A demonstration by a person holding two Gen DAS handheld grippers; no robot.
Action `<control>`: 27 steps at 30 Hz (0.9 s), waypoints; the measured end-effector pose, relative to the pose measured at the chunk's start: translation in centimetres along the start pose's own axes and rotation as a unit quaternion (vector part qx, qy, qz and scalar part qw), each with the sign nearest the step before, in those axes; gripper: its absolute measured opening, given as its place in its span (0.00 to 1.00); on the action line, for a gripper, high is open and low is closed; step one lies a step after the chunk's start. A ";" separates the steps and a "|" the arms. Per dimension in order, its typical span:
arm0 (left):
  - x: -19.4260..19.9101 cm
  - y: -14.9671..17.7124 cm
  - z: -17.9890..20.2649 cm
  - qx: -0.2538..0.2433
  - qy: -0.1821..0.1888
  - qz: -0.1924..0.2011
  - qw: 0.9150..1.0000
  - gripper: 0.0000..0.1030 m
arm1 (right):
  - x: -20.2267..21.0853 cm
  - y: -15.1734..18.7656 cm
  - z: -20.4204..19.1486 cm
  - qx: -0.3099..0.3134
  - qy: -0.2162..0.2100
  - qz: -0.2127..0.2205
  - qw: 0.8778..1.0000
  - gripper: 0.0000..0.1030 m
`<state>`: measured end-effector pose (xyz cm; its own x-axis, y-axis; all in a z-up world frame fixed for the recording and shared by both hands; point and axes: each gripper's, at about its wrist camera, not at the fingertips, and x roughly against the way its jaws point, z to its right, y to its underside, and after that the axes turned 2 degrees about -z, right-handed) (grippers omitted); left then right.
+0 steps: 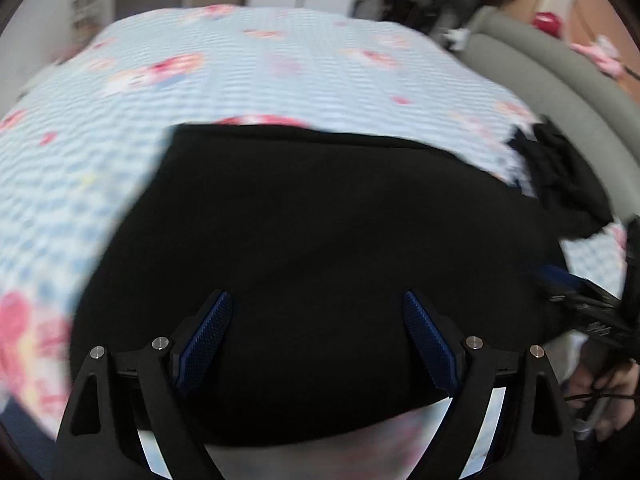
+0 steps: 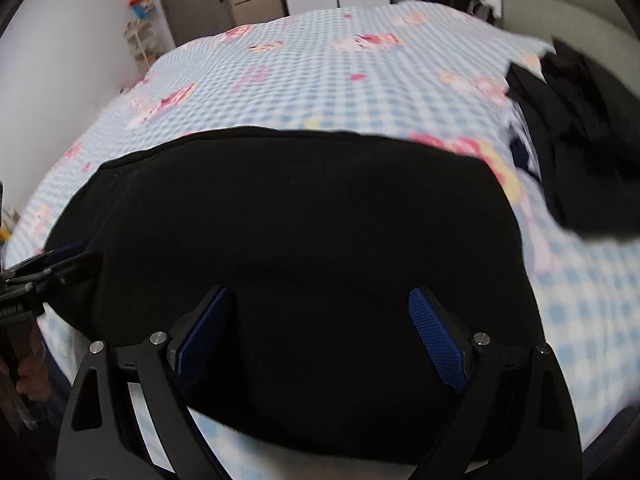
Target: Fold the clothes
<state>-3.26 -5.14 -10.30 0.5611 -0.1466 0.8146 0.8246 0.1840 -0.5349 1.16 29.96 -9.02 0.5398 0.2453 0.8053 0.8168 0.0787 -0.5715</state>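
A black garment (image 1: 312,240) lies folded flat on the blue checked bedsheet (image 1: 240,76), near the bed's front edge. My left gripper (image 1: 316,300) hovers over its near part, open wide, blue pads apart and nothing between them. The right wrist view shows the same black garment (image 2: 296,232) under my right gripper (image 2: 320,296), which is also open and holds nothing. The right gripper's fingertips (image 1: 560,276) show at the garment's right side in the left wrist view. The left gripper's fingertips (image 2: 60,260) show at its left side in the right wrist view.
A heap of dark clothes (image 2: 580,152) lies at the bed's right edge, also seen as a dark heap (image 1: 560,184) from the left wrist. A grey sofa (image 1: 560,76) stands beyond the bed on the right. Shelves (image 2: 140,40) and a door stand by the far wall. A hand (image 1: 608,396) holds the right gripper.
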 end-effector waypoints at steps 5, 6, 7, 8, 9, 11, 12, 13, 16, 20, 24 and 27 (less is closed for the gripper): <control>1.4 0.2 -4.6 0.057 -0.005 -0.008 0.998 0.54 | 1.3 1.6 3.7 -0.026 0.050 -0.003 0.998 0.86; 2.3 0.1 -5.1 0.069 -0.020 -0.001 0.997 0.55 | 1.5 1.9 4.7 -0.032 0.068 -0.007 0.997 0.86; 3.3 0.2 -5.5 0.085 -0.014 0.010 0.996 0.64 | 1.8 2.2 5.8 -0.040 0.087 -0.013 0.995 0.87; 4.2 0.3 -5.8 0.097 -0.009 0.018 0.995 0.71 | 2.2 2.4 7.0 -0.059 0.092 -0.017 0.994 0.87; 4.6 0.5 -5.8 0.103 -0.003 0.024 0.994 0.79 | 2.8 2.7 8.2 -0.085 0.082 -0.015 0.993 0.87; 5.3 1.1 -5.8 0.113 0.005 0.034 0.993 0.79 | 4.2 3.2 9.9 -0.127 0.062 -0.008 0.990 0.87; 5.0 1.4 -5.7 0.114 0.004 0.033 0.993 0.79 | 4.7 3.4 10.0 -0.132 0.054 -0.002 0.990 0.87; 4.6 1.7 -5.7 0.120 0.007 0.027 0.992 0.79 | 5.1 3.5 10.0 -0.136 0.045 0.003 0.990 0.87; 3.3 2.6 -5.4 0.135 0.010 0.014 0.991 0.79 | 5.2 3.5 8.8 -0.131 -0.011 0.008 0.991 0.87; 3.2 3.2 -6.0 0.149 -0.045 0.021 0.988 0.61 | 3.3 3.5 6.8 -0.095 0.014 -0.021 0.995 0.92; 4.4 3.4 -9.4 0.196 -0.095 0.017 0.976 0.62 | 2.8 4.4 7.7 -0.113 0.015 -0.035 0.993 0.91; 6.1 3.8 -11.1 0.229 -0.036 0.028 0.972 0.62 | 3.7 4.4 8.6 -0.108 0.072 -0.033 0.991 0.85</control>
<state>4.06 -16.09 -9.87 0.5840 -0.0584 0.8097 0.6655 0.6055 -0.4364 4.95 39.56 -9.91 0.4939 0.1045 0.8632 0.8677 -0.1230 -0.4816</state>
